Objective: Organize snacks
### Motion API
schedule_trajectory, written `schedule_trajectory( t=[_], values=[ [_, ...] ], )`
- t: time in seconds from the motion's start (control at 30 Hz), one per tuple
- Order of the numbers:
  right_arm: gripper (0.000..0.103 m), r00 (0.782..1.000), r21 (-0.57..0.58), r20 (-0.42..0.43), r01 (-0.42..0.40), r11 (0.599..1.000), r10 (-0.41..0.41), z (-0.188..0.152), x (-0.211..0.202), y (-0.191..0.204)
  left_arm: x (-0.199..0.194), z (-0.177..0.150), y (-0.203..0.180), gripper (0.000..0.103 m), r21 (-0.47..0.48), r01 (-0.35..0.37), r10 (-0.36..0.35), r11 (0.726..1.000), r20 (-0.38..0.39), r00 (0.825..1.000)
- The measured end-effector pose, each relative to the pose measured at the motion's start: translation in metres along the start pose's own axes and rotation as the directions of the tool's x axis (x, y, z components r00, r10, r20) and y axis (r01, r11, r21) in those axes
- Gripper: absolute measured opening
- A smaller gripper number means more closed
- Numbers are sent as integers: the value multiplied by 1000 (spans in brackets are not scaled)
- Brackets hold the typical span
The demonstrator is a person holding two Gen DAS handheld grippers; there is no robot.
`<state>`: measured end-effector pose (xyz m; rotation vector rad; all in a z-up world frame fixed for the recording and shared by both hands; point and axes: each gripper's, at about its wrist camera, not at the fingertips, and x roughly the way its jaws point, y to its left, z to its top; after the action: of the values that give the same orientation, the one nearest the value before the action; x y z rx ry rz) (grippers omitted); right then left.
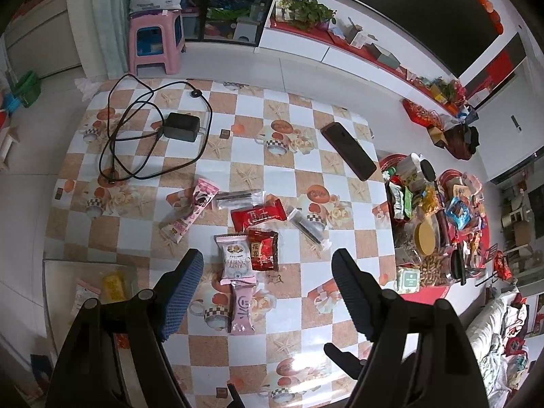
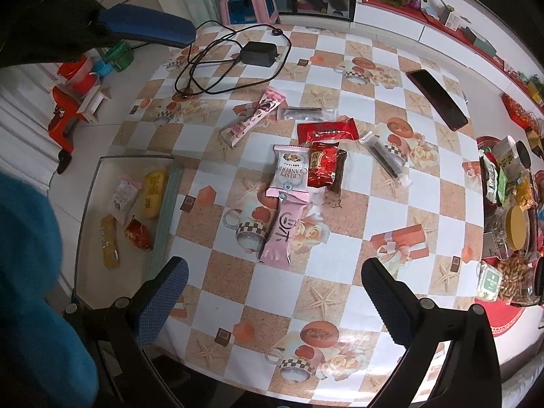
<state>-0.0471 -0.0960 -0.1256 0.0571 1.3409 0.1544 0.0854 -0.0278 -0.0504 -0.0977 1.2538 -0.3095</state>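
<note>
Your left gripper [image 1: 267, 280] hangs over the table [image 1: 306, 156] with its fingers spread wide and nothing between them; your right gripper [image 2: 273, 292] is likewise spread and empty, pointing steeply down. The table wears a checked oilcloth, white and tan squares printed with cups, roses and starfish. The snacks lie loose near its middle: a cranberry crisp packet [image 2: 291, 171], a pink packet [image 2: 280, 234] touching its near end, a dark red packet [image 2: 323, 166] just beside it, a bright red wrapper [image 2: 328, 131] beyond, a long pink stick pack [image 2: 253, 119] tilted to the left, and two clear sleeves [image 2: 386, 158] holding dark sticks. Left of the table stands a clear glass tray [image 2: 168, 204] with four snacks already in it, among them a yellow packet [image 2: 153, 188]. At the far side of the cloth you have a black charger [image 1: 182, 126] with its cable looped around, and a dark phone [image 1: 350, 151] near the right edge. Beyond that edge a red tray [image 1: 489, 238] is crowded with packets, jars and peanuts. The room shows a pink stool [image 1: 156, 40] carrying a white bag, a glass-door cabinet, a long white and red unit with a plant, and a dark screen on the wall above. A blue sleeve [image 2: 30, 289] fills your right view's lower left corner.
</note>
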Motion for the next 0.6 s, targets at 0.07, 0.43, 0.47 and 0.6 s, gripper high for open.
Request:
schedule_trajectory(
  t=[0.07,0.43,0.47,0.6],
  values=[
    [103,1000,2,-1,0,1000,0,-1,0,0,0,0,0,81,0,3,-3,1000,1,1000],
    [103,1000,4,-4,-2,1000,2,-2,1,2,1,-1,0,81,3,1,-1,1000,2,1000],
    [103,1000,4,-4,-3,1000,3,-2,1,1,1,0,-1,81,3,3,-3,1000,2,1000],
    [103,1000,5,-6,-5,1000,5,-3,2,3,1,-1,1,81,5,3,-3,1000,3,1000]
  ],
)
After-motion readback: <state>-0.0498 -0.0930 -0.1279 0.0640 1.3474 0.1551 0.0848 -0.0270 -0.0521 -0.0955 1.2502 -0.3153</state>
